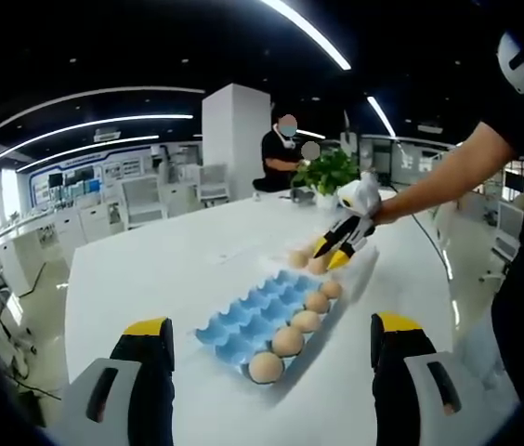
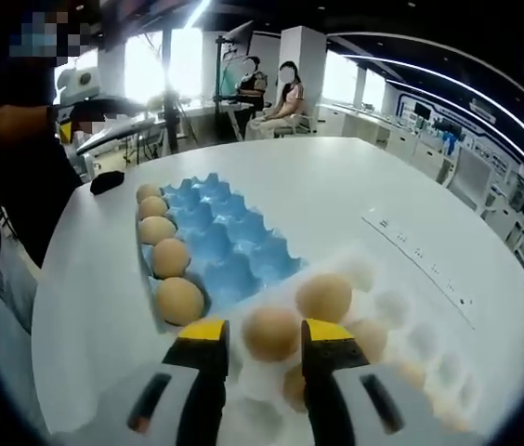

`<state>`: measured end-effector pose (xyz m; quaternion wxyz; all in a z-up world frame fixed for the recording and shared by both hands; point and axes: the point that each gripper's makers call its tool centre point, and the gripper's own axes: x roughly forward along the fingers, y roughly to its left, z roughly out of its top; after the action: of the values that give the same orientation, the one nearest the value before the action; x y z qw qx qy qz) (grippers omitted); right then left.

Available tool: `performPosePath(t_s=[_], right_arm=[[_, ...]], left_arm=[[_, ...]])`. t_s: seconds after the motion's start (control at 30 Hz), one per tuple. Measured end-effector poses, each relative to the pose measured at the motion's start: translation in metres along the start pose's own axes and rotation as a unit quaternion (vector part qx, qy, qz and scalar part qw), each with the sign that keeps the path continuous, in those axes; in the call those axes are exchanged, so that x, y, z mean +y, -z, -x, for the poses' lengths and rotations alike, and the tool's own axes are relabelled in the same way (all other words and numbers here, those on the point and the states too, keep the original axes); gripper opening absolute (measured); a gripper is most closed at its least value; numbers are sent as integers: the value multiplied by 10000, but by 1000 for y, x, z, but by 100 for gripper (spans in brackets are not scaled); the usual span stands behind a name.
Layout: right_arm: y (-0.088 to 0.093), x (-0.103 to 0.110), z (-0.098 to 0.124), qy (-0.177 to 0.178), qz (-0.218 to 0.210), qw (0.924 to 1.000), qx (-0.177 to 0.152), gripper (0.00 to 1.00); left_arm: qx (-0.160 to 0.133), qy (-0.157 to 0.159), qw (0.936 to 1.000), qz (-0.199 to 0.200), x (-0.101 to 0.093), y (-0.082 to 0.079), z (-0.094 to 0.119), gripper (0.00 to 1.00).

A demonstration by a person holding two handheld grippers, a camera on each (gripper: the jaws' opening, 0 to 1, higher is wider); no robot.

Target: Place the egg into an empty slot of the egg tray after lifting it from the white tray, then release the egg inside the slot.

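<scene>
Right gripper view: fingers [image 2: 243,339] flank an egg [image 2: 270,333]; no legible writing.

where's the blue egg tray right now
In the right gripper view the blue egg tray lies on the white table, just left of the white tray, with a row of eggs along its left edge.

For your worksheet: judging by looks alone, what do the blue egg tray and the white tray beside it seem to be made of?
Blue egg tray: probably moulded paper pulp or matte plastic; its surface is dull, with soft-edged cups and no glare. White tray: likely thin glossy plastic; it looks faintly translucent with pale highlights on its cup rims. Neither can be confirmed by sight.
</scene>
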<state>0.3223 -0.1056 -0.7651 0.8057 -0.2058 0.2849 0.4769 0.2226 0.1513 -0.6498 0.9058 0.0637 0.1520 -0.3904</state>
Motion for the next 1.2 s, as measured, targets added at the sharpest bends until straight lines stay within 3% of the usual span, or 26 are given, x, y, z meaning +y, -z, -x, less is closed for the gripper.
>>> performPosePath(t_s=[0.23, 0.5, 1.2], right_arm=[[9, -2, -5, -52, -106, 9999, 116, 32], [9, -3, -11, -55, -39, 9998, 177, 27], [6, -5, -5, 11, -29, 9998, 183, 25]], left_arm=[[36, -14, 10000, 7, 2, 3, 0, 90], [54, -37, 10000, 26, 5, 3, 0, 90], [48, -26, 10000, 0, 4, -1, -2, 90]])
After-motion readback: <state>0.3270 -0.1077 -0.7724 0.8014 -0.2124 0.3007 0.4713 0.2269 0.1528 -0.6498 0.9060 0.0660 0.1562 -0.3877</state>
